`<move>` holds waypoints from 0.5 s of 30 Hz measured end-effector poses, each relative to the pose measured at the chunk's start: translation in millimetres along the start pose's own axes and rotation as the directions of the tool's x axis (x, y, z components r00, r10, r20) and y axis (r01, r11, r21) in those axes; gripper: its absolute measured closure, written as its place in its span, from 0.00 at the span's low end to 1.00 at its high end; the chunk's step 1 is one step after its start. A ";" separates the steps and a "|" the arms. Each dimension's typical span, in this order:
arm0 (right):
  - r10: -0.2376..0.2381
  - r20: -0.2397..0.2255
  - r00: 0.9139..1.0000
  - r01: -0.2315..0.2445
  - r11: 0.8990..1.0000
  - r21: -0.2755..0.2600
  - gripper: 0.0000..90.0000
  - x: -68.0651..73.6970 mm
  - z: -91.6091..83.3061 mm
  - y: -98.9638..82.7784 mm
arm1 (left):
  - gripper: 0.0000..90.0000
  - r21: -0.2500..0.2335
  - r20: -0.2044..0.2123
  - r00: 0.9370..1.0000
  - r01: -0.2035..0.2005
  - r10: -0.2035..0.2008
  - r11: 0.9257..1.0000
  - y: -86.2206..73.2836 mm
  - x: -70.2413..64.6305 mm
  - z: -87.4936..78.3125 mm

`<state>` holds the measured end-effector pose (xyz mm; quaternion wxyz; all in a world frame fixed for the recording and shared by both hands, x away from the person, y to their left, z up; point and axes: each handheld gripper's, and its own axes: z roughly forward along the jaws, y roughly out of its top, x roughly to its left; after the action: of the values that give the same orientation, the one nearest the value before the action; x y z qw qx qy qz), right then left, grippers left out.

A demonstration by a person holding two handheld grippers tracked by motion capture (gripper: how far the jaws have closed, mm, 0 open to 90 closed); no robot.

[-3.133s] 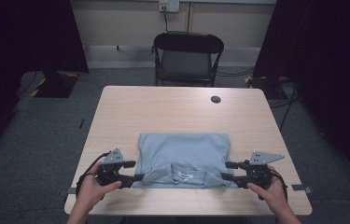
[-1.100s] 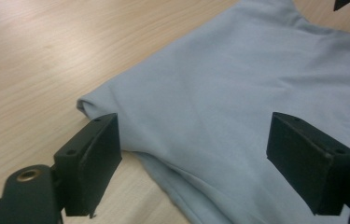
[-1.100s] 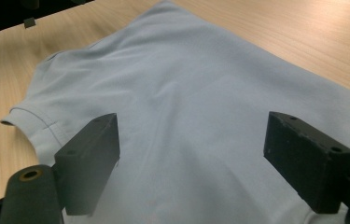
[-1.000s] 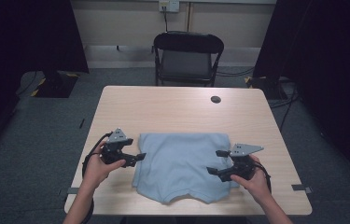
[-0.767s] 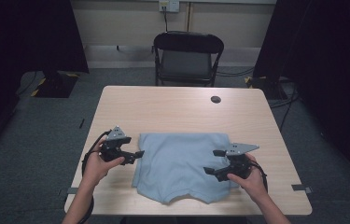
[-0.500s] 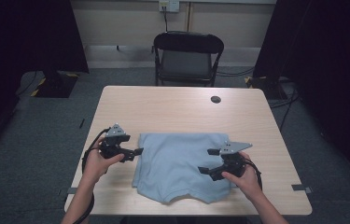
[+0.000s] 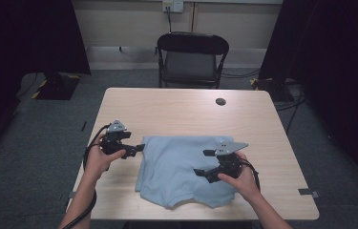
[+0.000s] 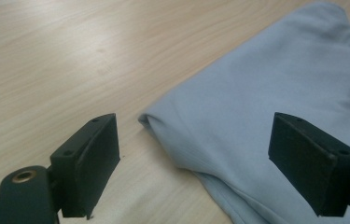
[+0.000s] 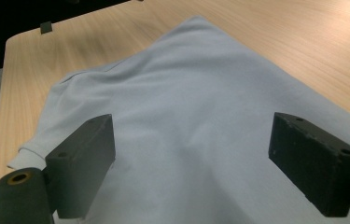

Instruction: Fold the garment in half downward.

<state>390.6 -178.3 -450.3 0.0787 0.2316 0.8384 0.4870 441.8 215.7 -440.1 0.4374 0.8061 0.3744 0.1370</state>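
A light blue shirt (image 7: 174,171) lies folded on the near half of the wooden table (image 7: 181,109), smooth side up. My left gripper (image 7: 141,147) is open at the shirt's far-left corner. In the left gripper view that folded corner (image 8: 151,119) lies on the table between the wide-open jaws of the left gripper (image 8: 210,163). My right gripper (image 7: 203,162) hovers open over the right part of the shirt. The right gripper view looks across the shirt (image 9: 186,93), and the right gripper (image 9: 200,172) has nothing between its jaws.
A small black disc (image 7: 221,101) sits near the table's far edge. A black folding chair (image 7: 193,57) stands behind the table. Bare wood lies beyond the shirt and to its sides. Dark curtains flank the room.
Three seconds ago both grippers were at the shirt's near corners with the collar showing. Now the collar is hidden. Over the last second the right gripper slid left over the shirt.
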 end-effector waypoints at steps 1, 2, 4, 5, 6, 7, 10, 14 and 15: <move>-0.005 0.001 1.000 0.005 1.000 0.003 0.15 1.1 0.8 1.0 | 0.18 0.002 -0.002 1.000 -0.001 0.001 1.000 0.9 1.2 -0.1; -0.008 -0.001 1.000 0.008 1.000 0.003 0.15 2.2 1.4 2.2 | 0.18 0.002 -0.006 1.000 -0.002 0.002 1.000 2.0 2.5 0.2; -0.016 -0.009 1.000 0.016 1.000 -0.002 0.15 3.9 2.3 5.1 | 0.18 0.005 -0.010 1.000 0.002 -0.002 1.000 3.8 4.8 0.8; -0.020 -0.011 1.000 0.020 1.000 -0.002 0.15 4.7 3.0 6.5 | 0.18 0.004 -0.011 1.000 0.007 -0.007 1.000 4.3 5.5 1.3; -0.021 -0.015 1.000 0.021 1.000 -0.001 0.15 5.1 3.9 7.9 | 0.18 0.006 -0.016 1.000 0.005 -0.005 1.000 4.8 6.8 1.4; -0.025 -0.013 1.000 0.025 1.000 -0.002 0.15 5.8 4.5 9.2 | 0.18 0.002 -0.017 1.000 0.009 -0.009 1.000 5.0 7.2 1.9; -0.027 -0.024 0.999 0.026 1.000 -0.011 0.15 7.2 5.7 12.5 | 0.18 0.010 -0.014 1.000 0.010 -0.010 1.000 5.5 9.3 4.6; -0.033 -0.026 0.999 0.033 0.999 -0.002 0.15 9.2 10.4 13.2 | 0.18 0.006 -0.021 1.000 0.011 -0.011 1.000 4.7 10.9 7.5; -0.028 -0.025 0.999 0.028 1.000 -0.004 0.15 9.9 11.8 12.6 | 0.18 0.009 -0.022 1.000 0.012 -0.012 1.000 4.7 10.6 8.1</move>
<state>390.1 -159.2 -444.6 0.0756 0.2136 0.8417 0.4901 455.7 216.9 -442.1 0.4305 0.8042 0.3845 0.1417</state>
